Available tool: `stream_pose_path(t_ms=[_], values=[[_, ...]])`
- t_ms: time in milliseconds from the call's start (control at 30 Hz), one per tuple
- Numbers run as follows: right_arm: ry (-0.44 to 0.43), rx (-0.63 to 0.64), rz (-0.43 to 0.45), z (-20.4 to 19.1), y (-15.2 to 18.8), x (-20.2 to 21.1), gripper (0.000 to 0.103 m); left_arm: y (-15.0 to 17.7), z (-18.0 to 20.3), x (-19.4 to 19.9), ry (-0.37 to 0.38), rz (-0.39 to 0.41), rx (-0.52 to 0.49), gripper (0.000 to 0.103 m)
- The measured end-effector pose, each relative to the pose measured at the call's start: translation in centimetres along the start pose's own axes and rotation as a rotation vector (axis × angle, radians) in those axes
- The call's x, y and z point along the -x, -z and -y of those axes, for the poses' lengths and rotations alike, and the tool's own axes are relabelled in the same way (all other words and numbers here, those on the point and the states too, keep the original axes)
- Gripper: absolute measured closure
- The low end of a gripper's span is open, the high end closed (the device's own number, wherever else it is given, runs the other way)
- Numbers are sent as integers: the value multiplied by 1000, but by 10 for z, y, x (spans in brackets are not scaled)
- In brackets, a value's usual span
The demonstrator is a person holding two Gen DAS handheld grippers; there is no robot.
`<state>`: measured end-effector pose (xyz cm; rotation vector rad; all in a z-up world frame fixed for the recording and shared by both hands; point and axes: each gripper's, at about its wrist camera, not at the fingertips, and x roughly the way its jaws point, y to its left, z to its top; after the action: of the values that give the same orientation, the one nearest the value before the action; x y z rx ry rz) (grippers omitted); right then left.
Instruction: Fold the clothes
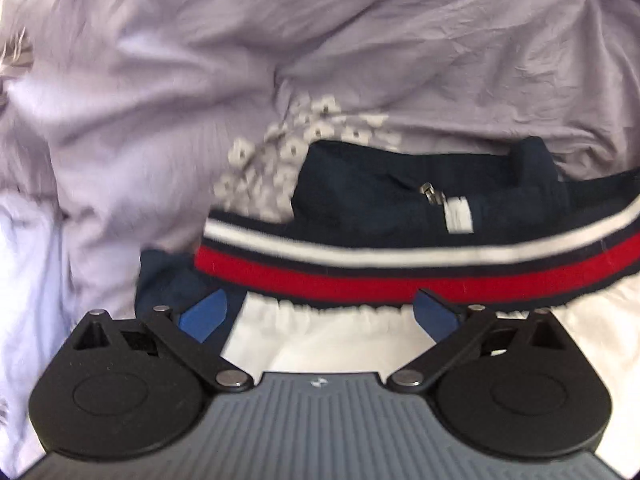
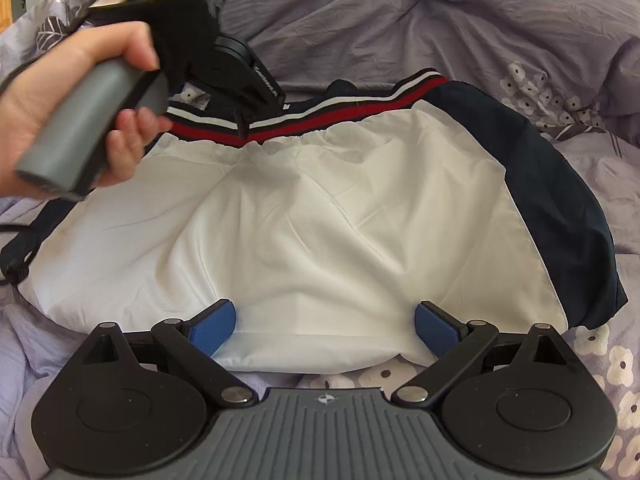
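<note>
Navy jacket [image 2: 552, 184] lies inside-out on the bed, white lining [image 2: 320, 216] up, over lilac floral bedding [image 2: 440, 20]. Left gripper [image 1: 320, 312]: fingers spread wide at the red/white striped hem band [image 1: 400, 276], nothing held. Right gripper [image 2: 324, 326]: fingers wide apart w/ lining's near edge between them, not clamped. Person's hand [image 2: 60, 112] grips the left gripper's handle.
</note>
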<state>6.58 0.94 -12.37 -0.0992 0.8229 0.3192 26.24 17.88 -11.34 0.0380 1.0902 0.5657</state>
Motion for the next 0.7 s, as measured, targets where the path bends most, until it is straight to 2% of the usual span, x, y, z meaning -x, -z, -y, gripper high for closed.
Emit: stream_pose_path(t_ms=[67, 100, 267, 367, 433, 533, 700], values=[[2, 5, -5, 0, -2, -1, 5, -6, 4, -23, 6, -85, -5, 0], [5, 8, -7, 0, -2, -1, 5, -7, 2, -23, 10, -95, 11, 0], [10, 13, -14, 0, -5, 1, 4, -4, -5, 8, 8, -59, -78, 0], [20, 20, -12, -2, -8, 8, 4, 12, -16, 29, 23, -52, -88, 0], [36, 36, -10, -4, -11, 15, 5, 26, -28, 41, 71, -64, -69, 0], [70, 101, 3, -13, -16, 30, 5, 48, -41, 58, 122, -86, -46, 0], [98, 203, 59, -23, -27, 63, 5, 90, -61, 88, 154, -79, -3, 0]])
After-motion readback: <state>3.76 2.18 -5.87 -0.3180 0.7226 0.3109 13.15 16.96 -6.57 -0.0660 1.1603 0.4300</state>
